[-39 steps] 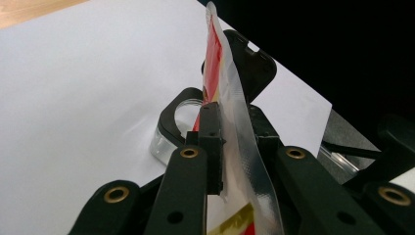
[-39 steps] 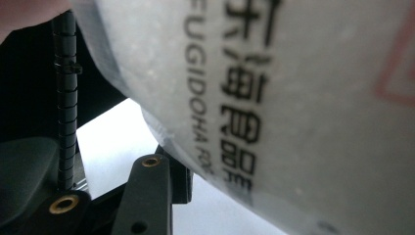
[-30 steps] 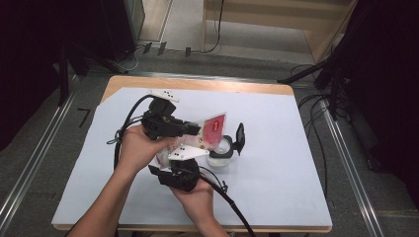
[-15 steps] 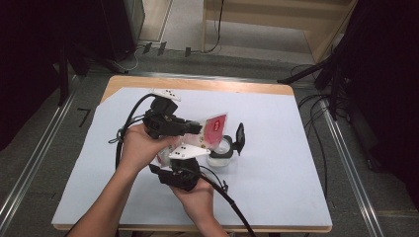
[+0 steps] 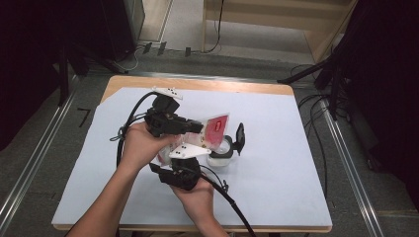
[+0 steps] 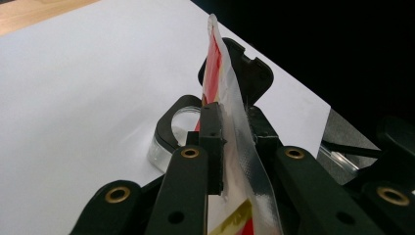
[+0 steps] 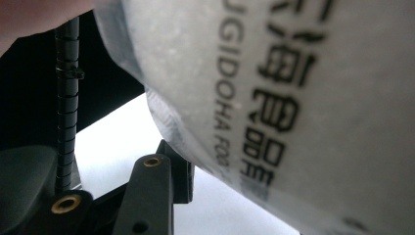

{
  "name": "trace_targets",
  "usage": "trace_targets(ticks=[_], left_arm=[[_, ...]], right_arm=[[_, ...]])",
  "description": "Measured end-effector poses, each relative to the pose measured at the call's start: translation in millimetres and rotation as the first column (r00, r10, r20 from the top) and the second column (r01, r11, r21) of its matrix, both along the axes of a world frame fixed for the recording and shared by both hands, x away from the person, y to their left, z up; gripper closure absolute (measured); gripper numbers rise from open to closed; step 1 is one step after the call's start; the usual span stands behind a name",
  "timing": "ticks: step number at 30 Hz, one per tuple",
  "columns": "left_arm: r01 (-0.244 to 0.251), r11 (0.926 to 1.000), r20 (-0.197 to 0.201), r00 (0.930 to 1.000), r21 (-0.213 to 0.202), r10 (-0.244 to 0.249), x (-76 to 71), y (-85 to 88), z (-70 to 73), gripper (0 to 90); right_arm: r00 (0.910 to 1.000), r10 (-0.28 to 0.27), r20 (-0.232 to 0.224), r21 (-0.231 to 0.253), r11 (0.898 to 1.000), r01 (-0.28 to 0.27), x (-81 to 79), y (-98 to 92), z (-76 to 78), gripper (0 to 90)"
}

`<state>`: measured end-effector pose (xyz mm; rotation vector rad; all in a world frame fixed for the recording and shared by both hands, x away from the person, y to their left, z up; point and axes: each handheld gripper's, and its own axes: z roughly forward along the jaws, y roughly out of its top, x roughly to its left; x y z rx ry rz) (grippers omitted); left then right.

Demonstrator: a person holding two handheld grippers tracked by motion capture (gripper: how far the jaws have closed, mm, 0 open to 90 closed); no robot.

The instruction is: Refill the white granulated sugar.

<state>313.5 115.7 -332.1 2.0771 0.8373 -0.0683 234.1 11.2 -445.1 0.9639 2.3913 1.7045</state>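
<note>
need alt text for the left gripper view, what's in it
The left gripper has its two black jaws clamped on the thin edge of a red and clear plastic pouch, which stands upright between them. Behind it, a small clear container with a black rim sits on the white table cover.

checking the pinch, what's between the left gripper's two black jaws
The sealed edge of the red and clear plastic pouch, clamped between the left gripper pads, seen in the left gripper view.
</note>
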Motion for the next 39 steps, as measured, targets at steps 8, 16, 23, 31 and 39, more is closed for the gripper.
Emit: trace_targets(ticks=[8,16,23,31,39], left_arm=[[0.002,1.0,0.002,1.0,0.007,-0.002,-0.8,-0.8,0.5,82.2],[0.005,0.9999,0.009,0.9999,0.012,-0.005,-1.1,-0.9,0.7,82.1],[0.005,0.9996,0.022,0.9997,0.027,-0.006,-2.3,-2.7,1.4,84.7],[0.002,0.9997,0.018,0.9998,0.025,-0.002,-2.4,-2.9,1.4,85.1],[0.005,0.9994,0.018,0.9998,0.034,-0.006,-2.9,-2.9,1.6,86.8]], right_arm=[[1.0,-0.007,0.006,0.004,1.0,0.007,-1.6,0.4,-1.0,62.6],[1.0,-0.002,0.005,0.002,1.0,0.002,-1.5,0.5,-1.3,62.3],[1.0,-0.006,0.002,0.008,1.0,0.006,-1.9,0.3,-1.2,62.5],[1.0,-0.006,0.004,0.008,1.0,0.006,-2.0,0.3,-1.2,62.8],[1.0,-0.005,0.006,0.007,1.0,0.005,-2.2,0.2,-1.5,62.8]])
